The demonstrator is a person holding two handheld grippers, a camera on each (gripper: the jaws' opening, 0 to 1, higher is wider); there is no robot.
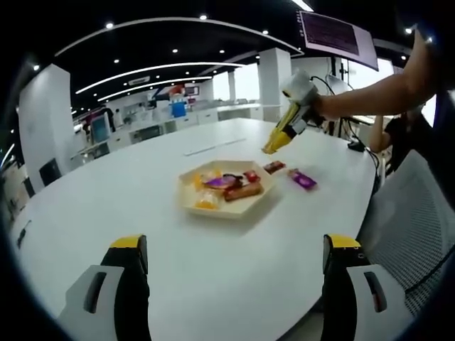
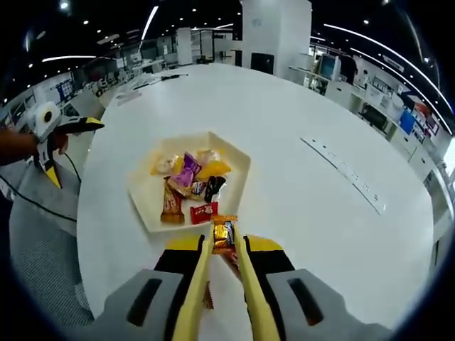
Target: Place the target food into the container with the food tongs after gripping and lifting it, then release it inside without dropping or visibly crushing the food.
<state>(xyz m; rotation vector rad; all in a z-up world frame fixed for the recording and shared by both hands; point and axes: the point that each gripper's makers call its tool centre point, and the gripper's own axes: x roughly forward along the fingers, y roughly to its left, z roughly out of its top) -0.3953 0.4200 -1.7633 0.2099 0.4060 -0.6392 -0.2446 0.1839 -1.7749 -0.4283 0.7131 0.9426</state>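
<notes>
Nearest us, our right gripper (image 2: pixel 224 245) pinches an orange-wrapped snack (image 2: pixel 223 231) in yellow tongs (image 2: pixel 196 291) just beside the hexagonal tray (image 2: pixel 238 165) – our left gripper (image 1: pixel 234 257) gapes wide over the white table (image 1: pixel 106 206).

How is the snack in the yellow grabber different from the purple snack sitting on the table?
The orange-wrapped snack is pinched between the right gripper jaws, off the table; the purple-wrapped snack lies flat on the white table, untouched. One wrapper is orange and dark, the other purple. The orange one is near the tray edge; the purple one lies farther out. Both are small wrapped snacks.
</notes>
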